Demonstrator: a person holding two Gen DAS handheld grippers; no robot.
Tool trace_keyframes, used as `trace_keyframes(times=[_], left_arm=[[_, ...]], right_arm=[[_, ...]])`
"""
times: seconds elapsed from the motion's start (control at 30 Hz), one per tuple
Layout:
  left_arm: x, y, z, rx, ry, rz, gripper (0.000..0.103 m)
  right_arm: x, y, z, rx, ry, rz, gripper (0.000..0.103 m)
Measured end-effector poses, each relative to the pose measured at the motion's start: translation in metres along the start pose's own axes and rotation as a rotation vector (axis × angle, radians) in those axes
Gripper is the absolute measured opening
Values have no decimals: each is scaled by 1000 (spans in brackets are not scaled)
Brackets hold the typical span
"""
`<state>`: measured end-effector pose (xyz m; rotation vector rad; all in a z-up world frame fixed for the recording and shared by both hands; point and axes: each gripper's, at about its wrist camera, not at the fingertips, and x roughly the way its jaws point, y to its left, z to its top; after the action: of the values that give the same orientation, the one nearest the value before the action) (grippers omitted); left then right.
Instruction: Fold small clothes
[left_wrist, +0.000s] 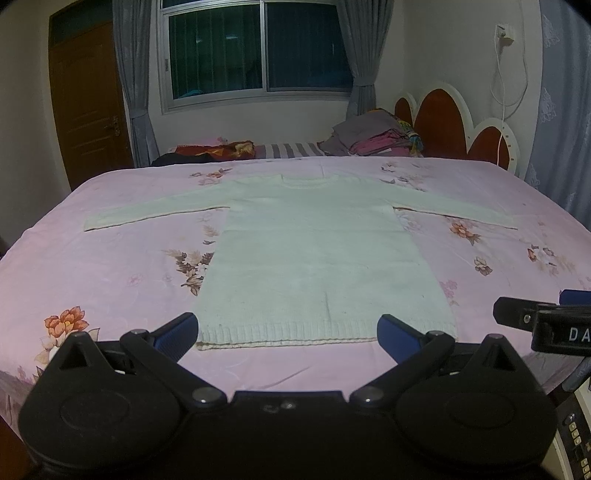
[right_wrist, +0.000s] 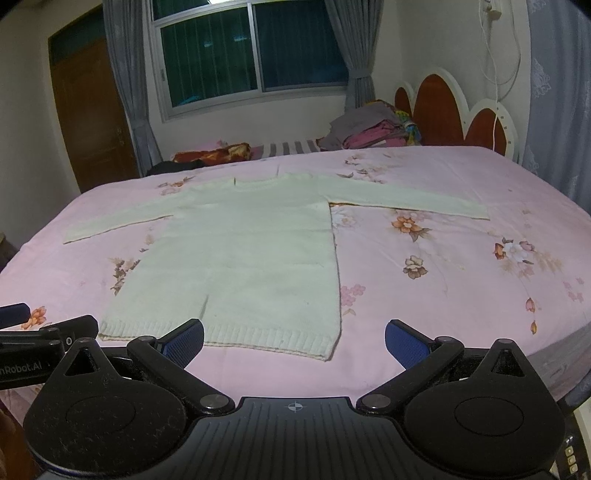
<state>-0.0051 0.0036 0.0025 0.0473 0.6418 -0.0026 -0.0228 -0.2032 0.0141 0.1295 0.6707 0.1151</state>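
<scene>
Sweater (left_wrist: 314, 254) flat on bedspread (left_wrist: 110, 266); clothes pile (left_wrist: 369, 138) behind; both jaws released.

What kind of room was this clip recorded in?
A home bedroom, most likely. A cream sweater lies spread flat on a bed with a pink floral sheet and a scalloped headboard. Behind it are a curtained window, a wooden door and a pile of folded clothes.

- Sweater (left_wrist: 314, 251): pale knitted cloth, matt, showing a ribbed hem.
- Bedsheet (left_wrist: 480, 266): smooth pink printed cloth, lying matt.
- Left gripper (left_wrist: 288, 332): matt black plastic, bearing shiny metal pivots.
- Fingers (right_wrist: 404, 341): wearing blue textured pads.
- Door (left_wrist: 86, 103): brown wood, appearing slightly glossy.
</scene>
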Motion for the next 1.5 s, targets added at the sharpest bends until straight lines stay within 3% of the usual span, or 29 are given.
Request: trace_keyframes(times=[1.5], left_arm=[[-7,4,2,-10,-21,-3,103]], right_arm=[[-8,4,3,1,-15,-6,103]])
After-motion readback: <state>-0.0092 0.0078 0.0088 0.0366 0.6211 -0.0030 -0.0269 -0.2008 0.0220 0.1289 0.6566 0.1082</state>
